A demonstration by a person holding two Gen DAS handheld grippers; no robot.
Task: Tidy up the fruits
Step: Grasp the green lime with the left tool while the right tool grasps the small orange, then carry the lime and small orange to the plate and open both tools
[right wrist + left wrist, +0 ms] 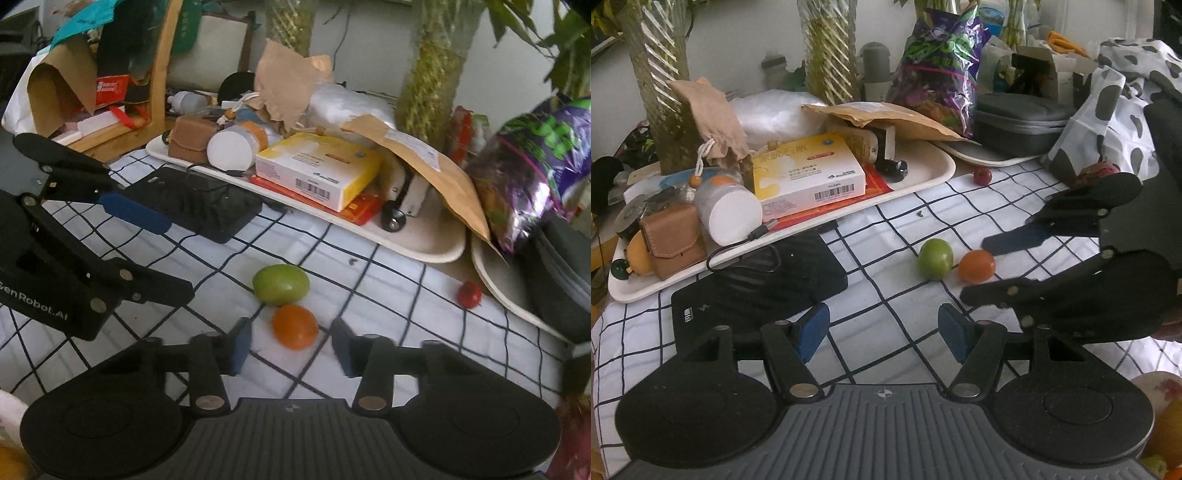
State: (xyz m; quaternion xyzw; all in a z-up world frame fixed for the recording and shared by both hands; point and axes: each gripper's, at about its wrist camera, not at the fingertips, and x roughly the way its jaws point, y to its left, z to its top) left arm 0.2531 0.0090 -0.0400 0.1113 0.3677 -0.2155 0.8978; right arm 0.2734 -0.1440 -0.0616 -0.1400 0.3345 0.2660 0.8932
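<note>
A green fruit (935, 258) and an orange fruit (977, 266) lie side by side on the checked cloth; both also show in the right wrist view, the green fruit (280, 284) behind the orange fruit (295, 326). A small red fruit (981, 175) lies near the tray edge and shows in the right wrist view (470, 294). My left gripper (882, 334) is open and empty, short of the fruits. My right gripper (290, 349) is open, its jaws on either side of the orange fruit, not touching it. It shows from the side in the left wrist view (975, 269).
A white tray (923, 181) piled with a yellow box, bottle, brown case and pouch stands behind. A black power bank (757, 291) lies on the cloth. A purple bag (942, 62), a grey case (1019, 122) and a spotted cloth (1115, 110) stand at the right. More fruit (1167, 432) lies at lower right.
</note>
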